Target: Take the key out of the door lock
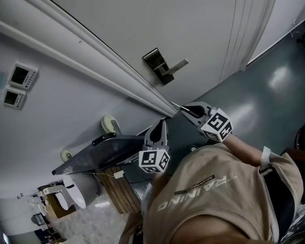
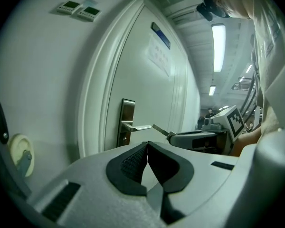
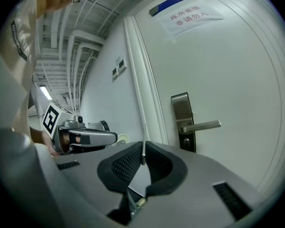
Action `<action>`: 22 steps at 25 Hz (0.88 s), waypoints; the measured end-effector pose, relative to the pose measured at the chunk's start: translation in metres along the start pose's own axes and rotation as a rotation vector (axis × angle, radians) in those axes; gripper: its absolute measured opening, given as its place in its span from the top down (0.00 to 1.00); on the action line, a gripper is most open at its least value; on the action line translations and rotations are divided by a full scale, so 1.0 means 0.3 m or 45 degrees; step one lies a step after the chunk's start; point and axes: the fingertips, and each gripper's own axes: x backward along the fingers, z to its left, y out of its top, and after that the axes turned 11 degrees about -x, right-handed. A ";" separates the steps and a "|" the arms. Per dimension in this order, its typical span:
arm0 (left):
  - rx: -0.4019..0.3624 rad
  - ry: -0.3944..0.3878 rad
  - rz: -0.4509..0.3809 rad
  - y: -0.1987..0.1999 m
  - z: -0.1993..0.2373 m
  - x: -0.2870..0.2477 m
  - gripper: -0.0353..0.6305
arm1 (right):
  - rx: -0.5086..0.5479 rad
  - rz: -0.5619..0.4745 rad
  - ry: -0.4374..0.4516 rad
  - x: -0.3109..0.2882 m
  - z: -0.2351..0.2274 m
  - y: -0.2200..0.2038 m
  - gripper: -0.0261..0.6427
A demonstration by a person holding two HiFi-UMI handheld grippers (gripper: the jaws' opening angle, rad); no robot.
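I'm seeing the right gripper (image 1: 187,111) clamping narrow on the key (image 3: 143,151), with the blade sticking out past the pads toward the door (image 1: 142,24). The key is sitting out of the door lock (image 1: 155,60) and well apart from it, lower in the head view than the lever handle (image 1: 178,65). The left gripper (image 1: 159,127) is hanging just beside the right one, jaws pressed together with nothing between them. Two wall panels (image 1: 18,85) are showing off to the left of the frame.
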 end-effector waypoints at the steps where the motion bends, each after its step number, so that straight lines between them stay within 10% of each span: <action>1: 0.006 0.005 0.000 -0.002 -0.006 0.006 0.93 | 0.000 0.010 0.005 0.010 0.008 -0.008 0.92; 22: 0.000 -0.064 -0.059 0.029 -0.213 -0.016 0.93 | 0.122 0.028 -0.075 0.247 -0.023 0.028 0.92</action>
